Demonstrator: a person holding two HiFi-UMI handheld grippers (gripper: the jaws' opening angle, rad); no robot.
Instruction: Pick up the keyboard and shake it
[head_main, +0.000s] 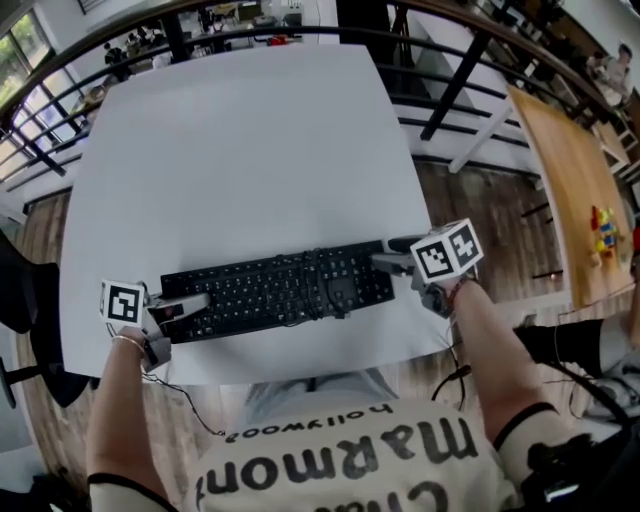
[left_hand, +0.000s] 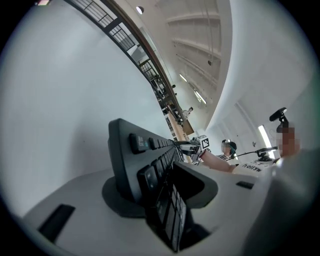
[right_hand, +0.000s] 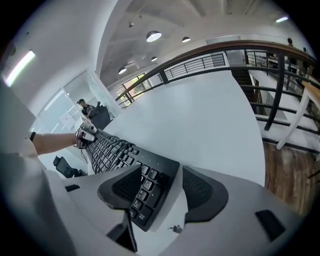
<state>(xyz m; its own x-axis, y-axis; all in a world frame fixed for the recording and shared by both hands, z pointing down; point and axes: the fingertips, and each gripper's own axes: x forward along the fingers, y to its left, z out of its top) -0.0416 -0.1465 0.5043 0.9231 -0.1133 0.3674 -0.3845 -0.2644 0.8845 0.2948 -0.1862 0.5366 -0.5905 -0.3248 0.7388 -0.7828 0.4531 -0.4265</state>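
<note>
Trouble, if it comes, looks likeliest on the right: the right tongs (head_main: 388, 253) stand spread wide around the right end of the black full-size plastic keyboard (head_main: 280, 290), one pad over the corner keys, the other clear of the edge, gripping nothing. Across the way the left tongs (head_main: 190, 308) pinch the left end, one pad on the key face, one under the base. The keyboard lies along the white rectangular bench (head_main: 250, 150), close to its near edge. Close the right side on that corner alone and a hard shake could twist the board free, and from there it could drop to the wooden floor (head_main: 480, 215). The thin black cable (head_main: 322, 290) looped across the middle keys could swing loose and snag. Pads on keycaps might slip. Writing? The white shirt (head_main: 350, 460) shows "hollywood" and "Marmon", upside down; key legends are too small to read.
</note>
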